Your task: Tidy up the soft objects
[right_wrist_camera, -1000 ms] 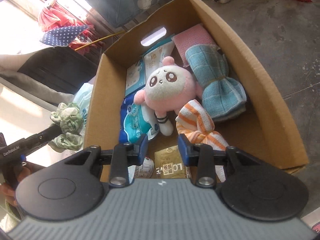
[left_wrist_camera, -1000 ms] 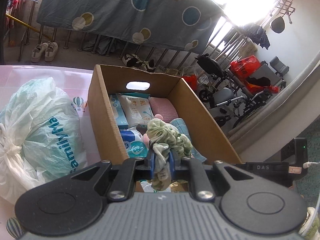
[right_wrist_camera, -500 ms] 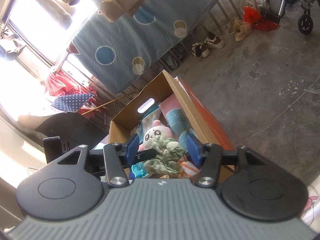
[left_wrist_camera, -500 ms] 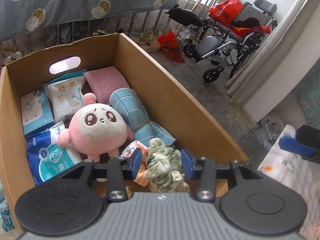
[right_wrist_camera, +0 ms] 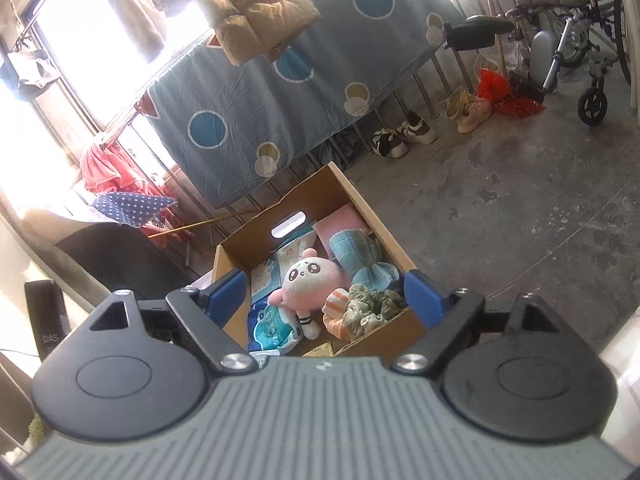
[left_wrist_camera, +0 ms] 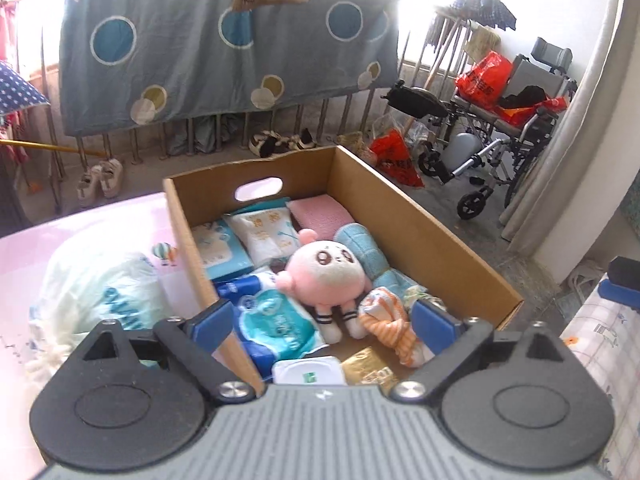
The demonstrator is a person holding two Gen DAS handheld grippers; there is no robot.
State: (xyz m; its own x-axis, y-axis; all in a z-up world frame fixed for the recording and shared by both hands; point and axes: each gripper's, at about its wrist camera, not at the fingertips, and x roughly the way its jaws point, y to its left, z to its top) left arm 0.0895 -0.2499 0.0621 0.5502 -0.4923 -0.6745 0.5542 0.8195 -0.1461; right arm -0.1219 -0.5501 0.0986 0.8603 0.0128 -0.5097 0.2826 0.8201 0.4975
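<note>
Lying in the cardboard box [right_wrist_camera: 394, 236], the green scrunchie [right_wrist_camera: 370, 306] touches the striped cloth [right_wrist_camera: 336, 320]; left gripper [left_wrist_camera: 322, 322] and right gripper [right_wrist_camera: 324, 294] both gape, holding nothing.

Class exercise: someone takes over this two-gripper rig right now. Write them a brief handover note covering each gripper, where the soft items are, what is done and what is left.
Left gripper: open, empty, above the near end of the box.
Right gripper: open, empty, higher and further back.
In the box: pink plush, green cloth beside the striped cloth at the near right corner, blue towel, pink towel, tissue packs.
Done: green cloth is in the box.
Left: white bag on the table beside the box, if it belongs.
</note>
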